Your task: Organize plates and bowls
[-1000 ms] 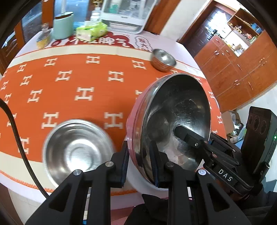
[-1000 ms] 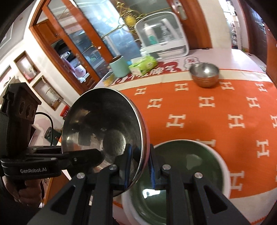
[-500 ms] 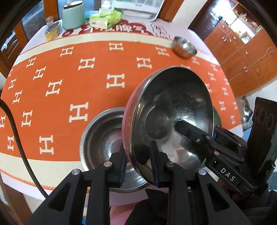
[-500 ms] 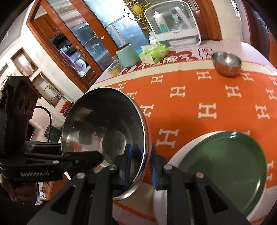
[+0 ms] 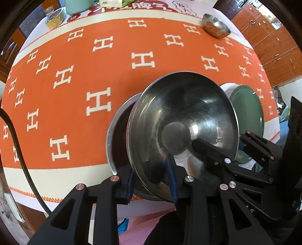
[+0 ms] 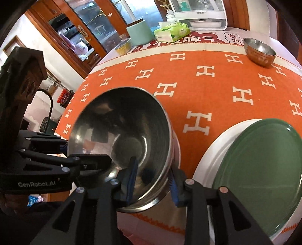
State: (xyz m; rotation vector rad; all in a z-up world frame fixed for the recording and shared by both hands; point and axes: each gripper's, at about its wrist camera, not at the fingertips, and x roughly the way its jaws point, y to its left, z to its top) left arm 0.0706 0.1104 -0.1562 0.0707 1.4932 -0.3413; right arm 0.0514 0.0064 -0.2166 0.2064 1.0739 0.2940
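Note:
A pink-sided steel bowl [image 5: 181,116] sits tilted inside a larger steel bowl [image 5: 115,135] at the table's near edge; it also shows in the right wrist view [image 6: 122,132]. My left gripper [image 5: 151,181] straddles its near rim with the jaws parted wide. My right gripper [image 6: 152,179] straddles the opposite rim, jaws also parted. A green plate [image 6: 260,165] lies on a white plate [image 6: 211,150] to the right. A small steel bowl [image 6: 259,50] stands at the far right of the table.
Orange H-patterned tablecloth [image 5: 113,62] covers the table. At the back stand a mint canister [image 6: 138,32], a green tissue pack [image 6: 172,31], a small yellow jar [image 6: 123,45] and a white appliance [image 6: 200,15]. Wooden cabinets [image 5: 273,43] are to the right.
The pink-sided bowl has come down from its upright tilt into the larger steel bowl. Both grippers' jaws have widened around its rim. The green plate now sits further right.

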